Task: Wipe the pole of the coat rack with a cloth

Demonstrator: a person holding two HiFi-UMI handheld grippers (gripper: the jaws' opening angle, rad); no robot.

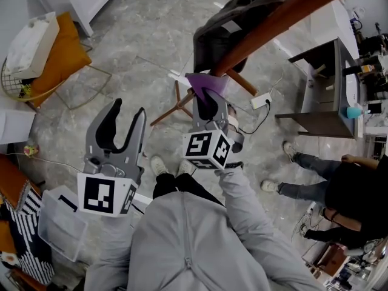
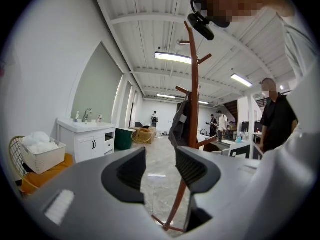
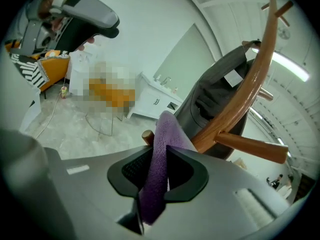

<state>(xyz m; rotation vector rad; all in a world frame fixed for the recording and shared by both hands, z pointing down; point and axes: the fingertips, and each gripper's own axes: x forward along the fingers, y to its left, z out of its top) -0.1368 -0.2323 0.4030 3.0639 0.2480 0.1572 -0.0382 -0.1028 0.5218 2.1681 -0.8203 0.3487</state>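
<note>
One cloth point(image 1: 207, 83) at one rack pole point(image 1: 285, 17).
Only its own view shows right gripper point(image 3: 159, 154) pinching cloth; left gripper point(image 1: 128, 111) gapes.

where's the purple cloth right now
The cloth is clamped in the right gripper, centre of the head view, at the coat rack pole near the hanging dark bag.

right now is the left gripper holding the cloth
No, the left gripper stands open and empty; the purple cloth is clamped in the right gripper.
</note>
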